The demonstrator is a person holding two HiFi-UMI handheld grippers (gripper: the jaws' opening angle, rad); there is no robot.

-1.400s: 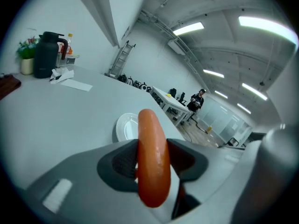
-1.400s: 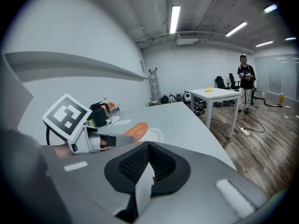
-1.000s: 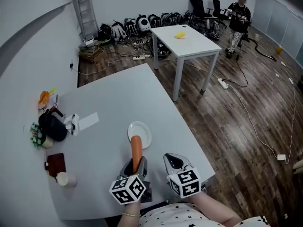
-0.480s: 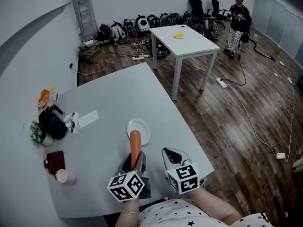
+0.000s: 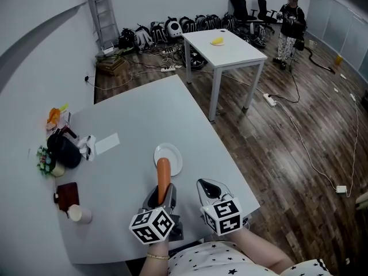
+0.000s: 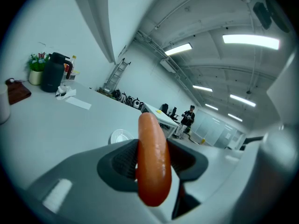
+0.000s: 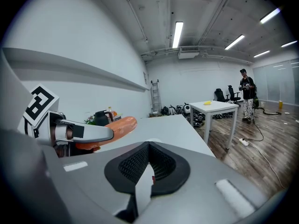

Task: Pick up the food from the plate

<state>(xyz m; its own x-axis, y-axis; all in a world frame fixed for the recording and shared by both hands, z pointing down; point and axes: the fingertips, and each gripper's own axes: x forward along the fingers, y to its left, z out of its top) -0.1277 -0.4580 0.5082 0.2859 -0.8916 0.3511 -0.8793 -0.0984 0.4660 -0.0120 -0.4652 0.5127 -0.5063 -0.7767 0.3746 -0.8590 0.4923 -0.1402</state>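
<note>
Your left gripper (image 5: 163, 193), with the long orange sausage (image 5: 163, 176) in its jaws, and your right gripper (image 5: 211, 192) have drifted only slightly up and left in the head view, the person in dark clothes (image 5: 290, 17) at the far end of the room has stepped a little aside and stands straighter

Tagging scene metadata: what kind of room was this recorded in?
Probably an open office or lab workspace: a plain white table, office chairs at the back wall, and backpacks and a power strip on the wood floor.
</note>
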